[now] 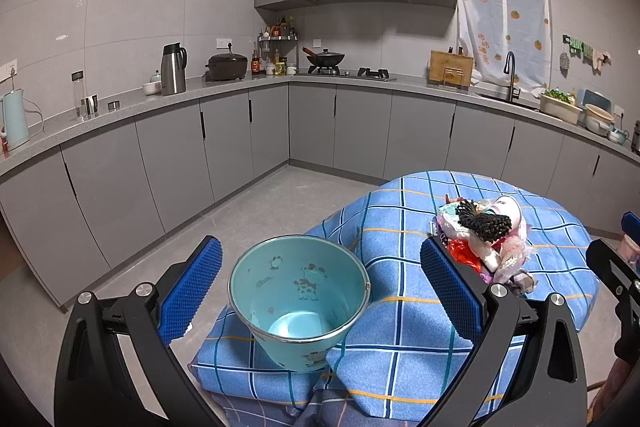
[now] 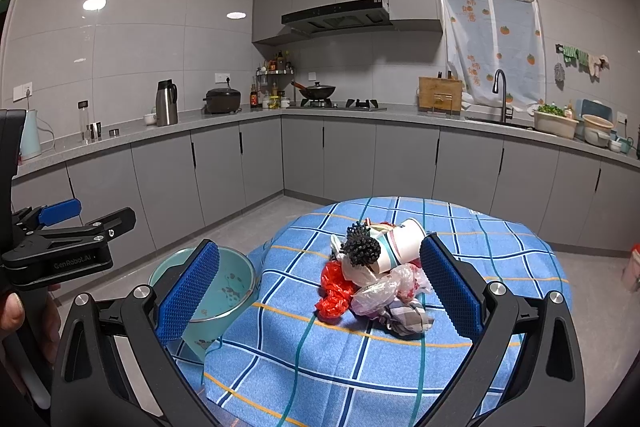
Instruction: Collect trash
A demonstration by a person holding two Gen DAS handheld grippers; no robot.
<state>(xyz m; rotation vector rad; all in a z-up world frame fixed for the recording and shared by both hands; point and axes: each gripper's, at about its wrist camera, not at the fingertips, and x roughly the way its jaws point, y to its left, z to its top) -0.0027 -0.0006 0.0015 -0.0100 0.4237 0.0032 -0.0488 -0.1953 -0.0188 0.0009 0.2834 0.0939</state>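
Trash pile [image 2: 376,271] on the checked tablecloth [image 2: 500,247] — crinkled bags, paper cup [image 2: 404,239]; likely light, soft, slippery. Pinch bunched plastic. Both grippers' fingers spread, empty — left gripper [image 1: 320,287], right gripper [image 2: 320,291].

A home kitchen: grey cabinets [image 2: 224,171] across mid-frame, a wok on the stove [image 2: 318,91] at centre, a sink tap [image 2: 500,95] at right.

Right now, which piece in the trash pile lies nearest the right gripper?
The grey checked rag, at the pile's near edge toward the right gripper. The red plastic bag sits slightly further back on the left; the paper cup lies behind.
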